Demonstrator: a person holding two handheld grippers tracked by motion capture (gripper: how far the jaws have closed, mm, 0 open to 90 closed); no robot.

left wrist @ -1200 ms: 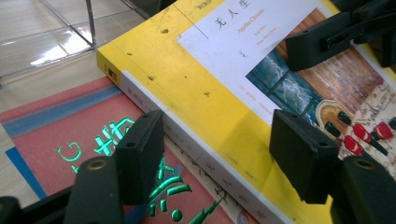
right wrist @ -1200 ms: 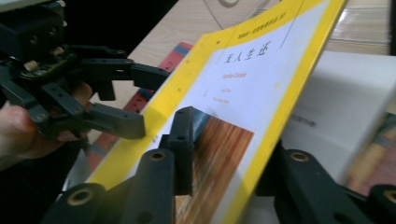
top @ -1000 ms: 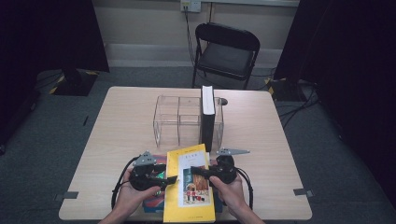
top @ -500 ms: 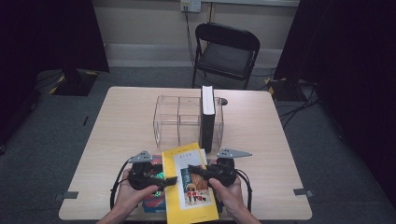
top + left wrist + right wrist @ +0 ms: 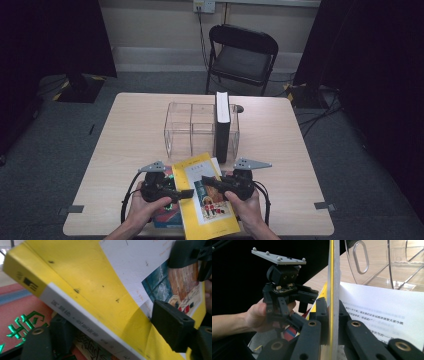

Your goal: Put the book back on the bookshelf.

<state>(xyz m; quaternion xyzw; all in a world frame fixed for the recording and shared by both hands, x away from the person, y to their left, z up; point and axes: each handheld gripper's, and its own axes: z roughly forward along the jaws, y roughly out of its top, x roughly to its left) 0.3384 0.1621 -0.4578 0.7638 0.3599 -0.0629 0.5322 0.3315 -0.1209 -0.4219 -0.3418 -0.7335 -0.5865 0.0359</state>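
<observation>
Right gripper view: the right hand-held gripper (image 5: pixel 331 315) is clamped on the yellow book's (image 5: pixel 331 277) front cover, held edge-on between its jaws.

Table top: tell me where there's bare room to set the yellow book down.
Free: the table left of the clear organizer, and right of the black book. Crowded: the near edge, with the yellow book and red book.

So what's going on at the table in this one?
A person works a yellow book with two handheld grippers. The right gripper is clamped on the cover, raised on edge between its jaws. The left gripper straddles the spine side, its jaws just shifting. Under it lies a red book. Behind, a clear organizer holds a black book upright.
</observation>
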